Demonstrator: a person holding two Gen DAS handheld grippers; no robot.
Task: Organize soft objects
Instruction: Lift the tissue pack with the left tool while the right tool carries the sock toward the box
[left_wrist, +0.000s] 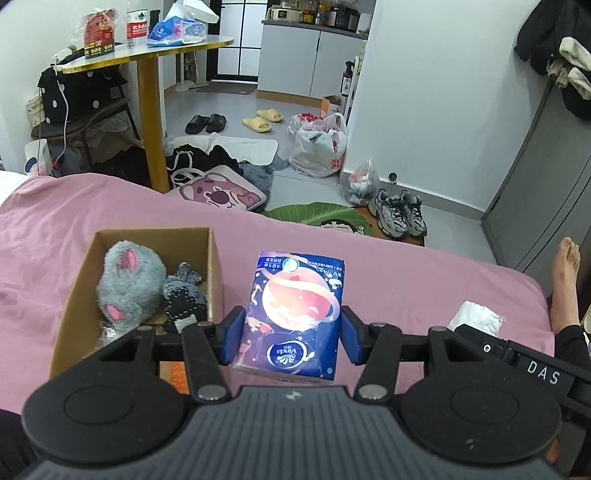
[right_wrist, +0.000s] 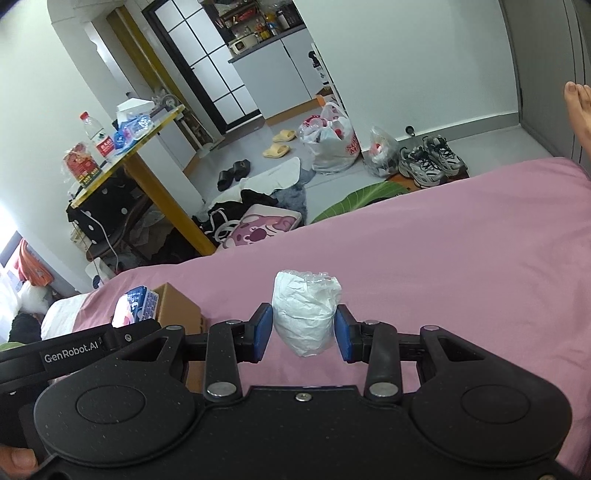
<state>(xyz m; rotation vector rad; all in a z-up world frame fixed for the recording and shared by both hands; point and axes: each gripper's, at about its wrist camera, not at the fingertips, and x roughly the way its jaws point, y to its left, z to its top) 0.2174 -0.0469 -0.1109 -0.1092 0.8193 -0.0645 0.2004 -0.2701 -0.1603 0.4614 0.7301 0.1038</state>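
The left claw (left_wrist: 291, 332) fills the bottom of the left wrist view, its blue pads pressed against both sides of a blue Vinda tissue pack (left_wrist: 293, 317) printed with a pink planet; the pack sits at the centre of the frame, gripped above the pink bedsheet (left_wrist: 110, 206). In the right wrist view the right claw (right_wrist: 303, 328) is likewise closed on something: a white crumpled wad in clear plastic wrap (right_wrist: 304, 312), held between its pads at centre frame over the same sheet.

The bed spreads across the middle of both views. On it, at lower left of the left wrist view, stands an open cardboard box (left_wrist: 216, 266), just beside the tissue pack. Inside the box lies a grey plush toy with pink ears (left_wrist: 129, 284), and touching it on the right, a smaller dark grey stitched fabric piece (left_wrist: 184, 295). The white wad also shows at the right edge of the left wrist view (left_wrist: 476, 315), well apart from the box.

A bare foot (left_wrist: 565, 273) rests at the right edge, off the bed's end. In the upper left stands a yellow-edged bench (left_wrist: 147, 55) carrying a water bottle (left_wrist: 137, 24).
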